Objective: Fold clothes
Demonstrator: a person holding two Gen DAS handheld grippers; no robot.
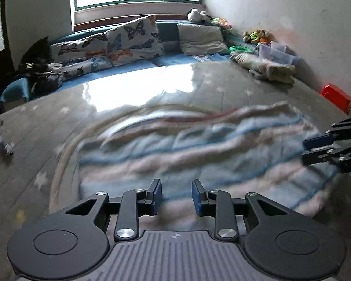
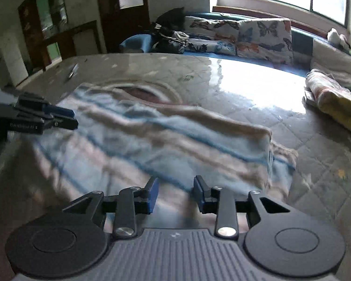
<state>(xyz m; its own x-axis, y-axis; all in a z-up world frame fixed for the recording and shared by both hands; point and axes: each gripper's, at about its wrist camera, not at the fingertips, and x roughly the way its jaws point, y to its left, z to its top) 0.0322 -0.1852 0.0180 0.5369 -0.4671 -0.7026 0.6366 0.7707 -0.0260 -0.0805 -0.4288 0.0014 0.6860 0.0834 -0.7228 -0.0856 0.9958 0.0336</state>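
A garment striped in pale blue, pink and white [image 1: 199,145] lies spread and rumpled on the grey quilted mattress [image 1: 46,126]; motion blurs it. My left gripper [image 1: 176,196] hovers over its near edge, open, with nothing pinched between the blue pads. The right gripper [image 1: 313,149] enters from the right edge above the garment's right side. In the right wrist view the same garment [image 2: 152,140] has a folded layer ending in a frayed right edge. My right gripper [image 2: 176,195] is open above its near part, and the left gripper [image 2: 70,118] reaches in from the left.
Butterfly-print pillows [image 1: 133,39] and a grey pillow [image 1: 201,38] line the far side under the window. A stack of folded cloth [image 1: 269,68], plush toys [image 1: 256,35] and a red box [image 1: 337,97] sit along the right wall. A small object [image 1: 4,144] lies at left.
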